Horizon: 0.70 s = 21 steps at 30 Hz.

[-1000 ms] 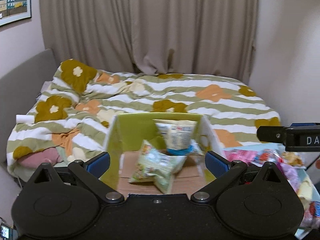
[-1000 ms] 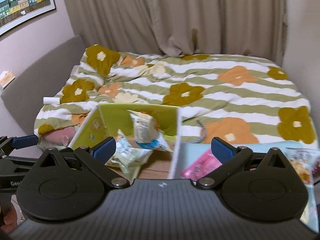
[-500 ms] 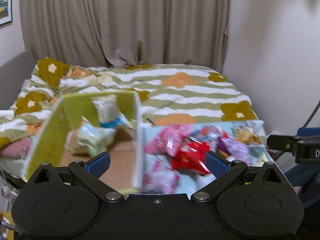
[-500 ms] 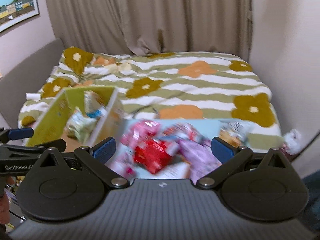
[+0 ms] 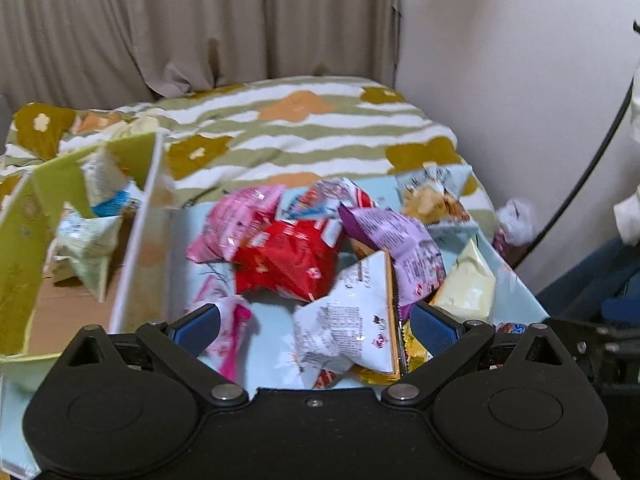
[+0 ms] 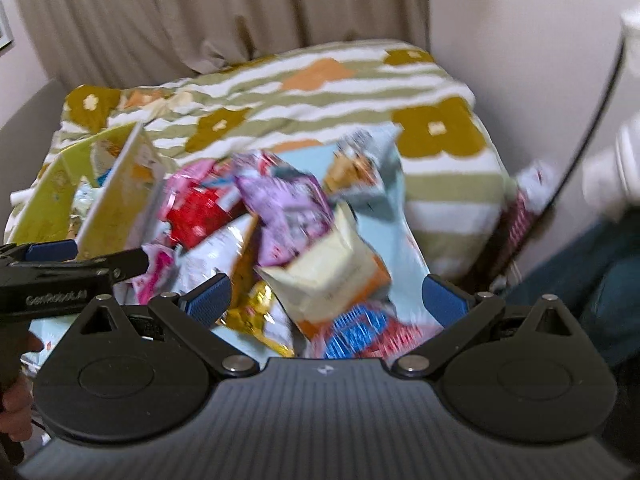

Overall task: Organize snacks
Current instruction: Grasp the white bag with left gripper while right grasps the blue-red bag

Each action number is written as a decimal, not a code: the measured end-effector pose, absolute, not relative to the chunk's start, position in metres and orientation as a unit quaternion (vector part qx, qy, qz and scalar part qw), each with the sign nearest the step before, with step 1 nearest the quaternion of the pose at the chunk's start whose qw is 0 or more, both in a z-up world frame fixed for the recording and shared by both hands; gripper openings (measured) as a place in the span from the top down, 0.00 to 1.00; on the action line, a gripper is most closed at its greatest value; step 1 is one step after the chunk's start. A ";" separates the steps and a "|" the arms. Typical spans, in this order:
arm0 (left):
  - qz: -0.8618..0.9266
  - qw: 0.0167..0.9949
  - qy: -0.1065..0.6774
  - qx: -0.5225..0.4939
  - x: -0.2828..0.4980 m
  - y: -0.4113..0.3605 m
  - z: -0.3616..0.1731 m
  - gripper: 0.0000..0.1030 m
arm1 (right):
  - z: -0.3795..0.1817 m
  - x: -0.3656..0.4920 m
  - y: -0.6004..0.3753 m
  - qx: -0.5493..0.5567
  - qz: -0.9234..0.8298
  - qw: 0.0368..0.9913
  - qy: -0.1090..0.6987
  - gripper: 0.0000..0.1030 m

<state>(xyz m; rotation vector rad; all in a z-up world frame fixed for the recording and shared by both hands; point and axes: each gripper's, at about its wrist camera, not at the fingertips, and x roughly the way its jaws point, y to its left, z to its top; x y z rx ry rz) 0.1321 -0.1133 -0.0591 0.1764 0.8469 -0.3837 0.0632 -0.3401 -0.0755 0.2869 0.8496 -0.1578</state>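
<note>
Only "GenRobot" can be read, blurred, on the left gripper (image 6: 76, 258) body.

- Beige curtains (image 5: 168, 28) hang in loose folds across the far wall, drawn closed.
- A bed (image 5: 304, 128) fills the middle of the room, its quilt striped green and white with mustard and orange flower shapes.
- A plain pale wall (image 5: 508, 80) runs along the bed's right side.
- A thin dark cable (image 5: 592, 168) curves across that wall.
- A grey padded headboard (image 6: 24, 120) stands at the bed's left edge in the right wrist view.
- The lighting is dim, warm and indoor.
</note>
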 end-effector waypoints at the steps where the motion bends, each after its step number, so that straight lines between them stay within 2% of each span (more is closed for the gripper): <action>1: -0.188 0.888 0.411 0.089 0.134 -0.116 -0.064 0.01 | -0.080 0.062 -0.342 0.144 -0.082 0.895 0.414 0.00; 15: -0.219 0.853 0.449 0.151 0.169 -0.156 -0.120 0.01 | -0.129 0.067 -0.346 0.216 -0.135 0.857 0.448 0.00; 21: -0.219 0.843 0.466 0.157 0.183 -0.161 -0.137 0.04 | -0.144 0.075 -0.350 0.228 -0.153 0.849 0.453 0.00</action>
